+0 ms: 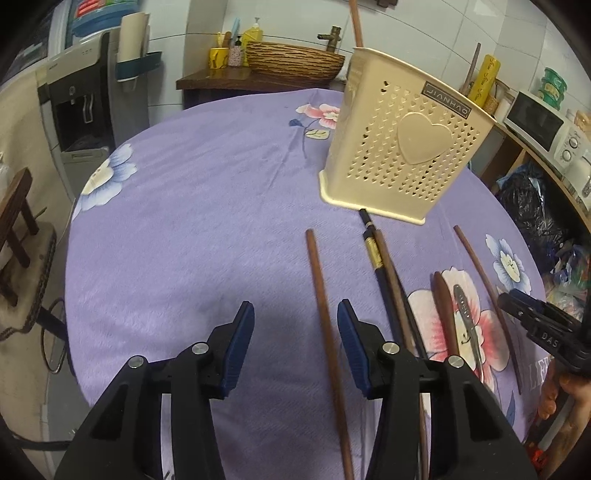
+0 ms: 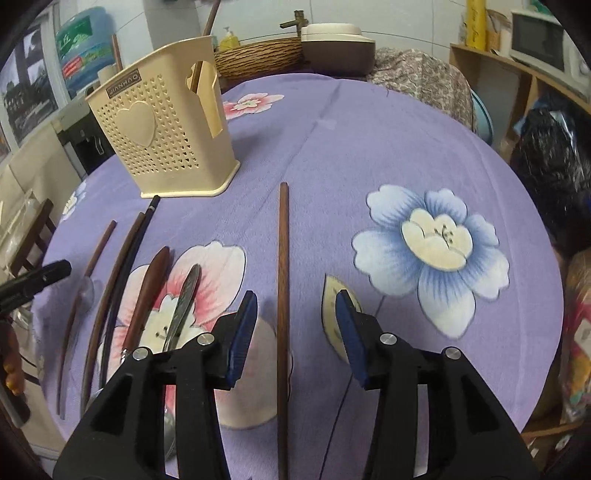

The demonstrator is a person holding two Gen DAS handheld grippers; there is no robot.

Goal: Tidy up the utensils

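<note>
A cream perforated utensil holder (image 1: 402, 147) (image 2: 166, 136) stands on the purple flowered tablecloth (image 1: 184, 221), with one brown chopstick (image 1: 356, 22) upright in it. My left gripper (image 1: 295, 314) is open, and a brown chopstick (image 1: 325, 314) lies on the cloth between its jaws, untouched and nearer the right pad. My right gripper (image 2: 296, 299) is open too, above another brown chopstick (image 2: 283, 295) lying between its jaws. Between the two hands lie a black chopstick with a gold band (image 1: 375, 254), a brown chopstick beside it, a brown-handled spoon (image 2: 147, 291) and a metal spoon (image 2: 184, 295).
The round table's edge curves close on both sides. A wooden stool (image 1: 18, 221) and a water dispenser (image 1: 74, 103) stand to the left. A wicker basket (image 1: 291, 61) sits behind the table. Shelves with a microwave (image 1: 535, 118) and black bags (image 1: 532, 206) are to the right.
</note>
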